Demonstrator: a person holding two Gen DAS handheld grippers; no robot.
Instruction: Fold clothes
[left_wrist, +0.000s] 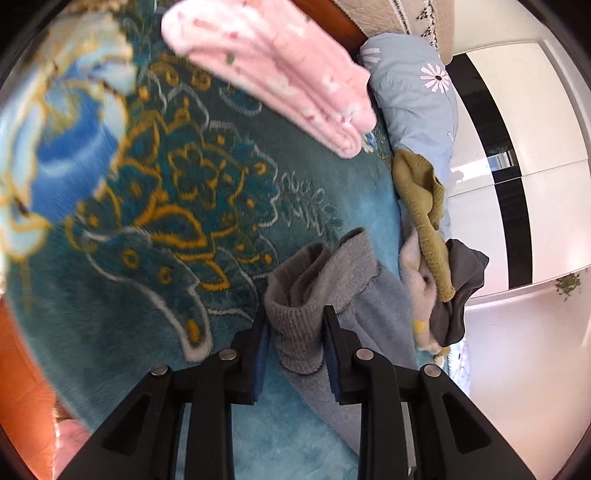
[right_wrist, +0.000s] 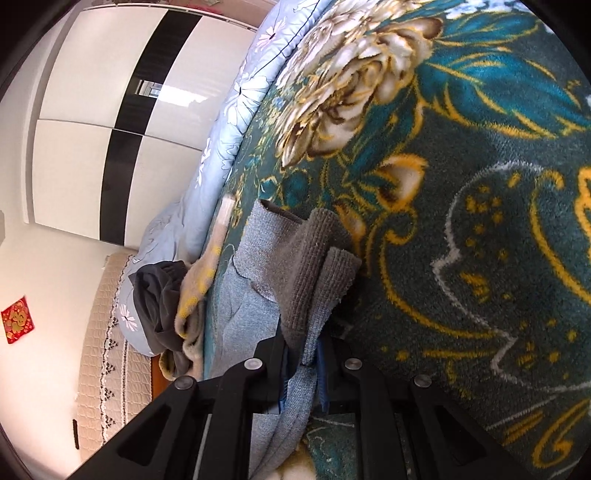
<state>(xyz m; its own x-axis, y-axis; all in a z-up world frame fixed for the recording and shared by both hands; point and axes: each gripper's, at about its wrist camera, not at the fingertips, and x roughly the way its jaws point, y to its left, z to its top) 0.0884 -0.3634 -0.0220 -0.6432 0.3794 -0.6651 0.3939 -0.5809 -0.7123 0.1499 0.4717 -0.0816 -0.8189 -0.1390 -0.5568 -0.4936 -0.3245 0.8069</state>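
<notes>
I was mid-fold, my left claw (left_wrist: 295, 332) and right claw (right_wrist: 303, 354) each clamped on the grey sweater (left_wrist: 317, 280) lying near the bed's (left_wrist: 147, 295) edge; next, I judged, came laying the raised cloth flat.

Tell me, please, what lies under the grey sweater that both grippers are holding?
The grey sweater lies on the teal floral blanket, which shows all around it. Whatever sits beneath the blanket itself is covered and cannot be seen.
</notes>
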